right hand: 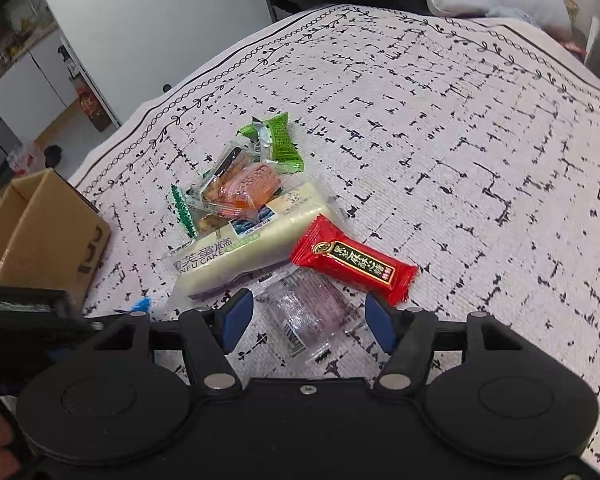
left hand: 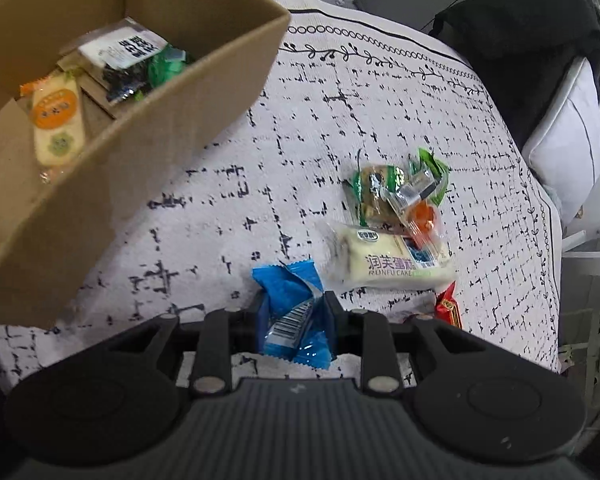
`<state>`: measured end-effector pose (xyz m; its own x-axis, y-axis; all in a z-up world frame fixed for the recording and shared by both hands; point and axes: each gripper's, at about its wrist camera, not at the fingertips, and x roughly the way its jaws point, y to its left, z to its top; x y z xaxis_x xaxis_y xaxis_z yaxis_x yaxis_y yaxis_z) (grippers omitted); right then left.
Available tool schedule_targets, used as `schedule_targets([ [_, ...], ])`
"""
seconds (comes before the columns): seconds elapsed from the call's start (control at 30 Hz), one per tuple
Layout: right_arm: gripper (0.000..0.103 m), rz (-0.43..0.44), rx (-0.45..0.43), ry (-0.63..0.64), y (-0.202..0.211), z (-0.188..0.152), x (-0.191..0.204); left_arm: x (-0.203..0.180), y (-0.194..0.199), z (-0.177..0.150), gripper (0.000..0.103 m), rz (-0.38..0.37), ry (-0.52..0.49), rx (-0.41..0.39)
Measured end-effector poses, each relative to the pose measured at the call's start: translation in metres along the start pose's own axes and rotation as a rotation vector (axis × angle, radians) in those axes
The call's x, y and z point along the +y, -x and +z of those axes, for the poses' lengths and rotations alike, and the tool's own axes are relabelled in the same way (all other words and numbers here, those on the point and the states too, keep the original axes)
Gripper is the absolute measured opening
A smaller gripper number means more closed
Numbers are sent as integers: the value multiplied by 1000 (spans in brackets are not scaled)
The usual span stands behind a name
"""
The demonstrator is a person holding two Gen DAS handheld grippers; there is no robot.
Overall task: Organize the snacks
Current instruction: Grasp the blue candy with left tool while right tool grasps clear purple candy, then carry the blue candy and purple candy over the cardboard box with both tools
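Observation:
My left gripper (left hand: 294, 312) is shut on a blue snack packet (left hand: 296, 316) and holds it above the cloth, right of the cardboard box (left hand: 148, 152). The box holds an orange-labelled packet (left hand: 56, 120) and a white-labelled dark packet (left hand: 120, 56). A snack pile lies on the cloth: a cream cake bar (left hand: 384, 260) (right hand: 252, 240), green packets (left hand: 380, 188) (right hand: 280, 144), an orange packet (right hand: 244, 192) and a red bar (right hand: 352, 264). My right gripper (right hand: 306, 320) is open, its fingers on either side of a clear purple packet (right hand: 308, 312).
A white cloth with black dashes (right hand: 460, 160) covers the surface. A dark garment (left hand: 532, 48) and a white pillow (left hand: 568, 148) lie at its far edge. The box also shows at the left in the right wrist view (right hand: 44, 232).

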<state>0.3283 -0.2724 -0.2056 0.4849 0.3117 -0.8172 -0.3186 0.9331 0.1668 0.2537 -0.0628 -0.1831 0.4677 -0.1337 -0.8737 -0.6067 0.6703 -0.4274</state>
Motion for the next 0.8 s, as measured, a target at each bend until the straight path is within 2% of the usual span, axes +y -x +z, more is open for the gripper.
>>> schedule_targets([
  [0.07, 48, -13, 23, 8, -4, -2, 0, 3, 6, 2, 27, -8, -1, -1],
  [0.27, 35, -6, 30, -10, 8, -6, 6, 9, 24, 7, 27, -32, -10, -9],
  [0.47, 32, -6, 30, -29, 27, -11, 18, 16, 46, 12, 27, -63, -19, -19],
  [0.8, 30, -13, -31, -45, 67, -7, 46, 31, 80, 20, 27, -119, -41, -19],
])
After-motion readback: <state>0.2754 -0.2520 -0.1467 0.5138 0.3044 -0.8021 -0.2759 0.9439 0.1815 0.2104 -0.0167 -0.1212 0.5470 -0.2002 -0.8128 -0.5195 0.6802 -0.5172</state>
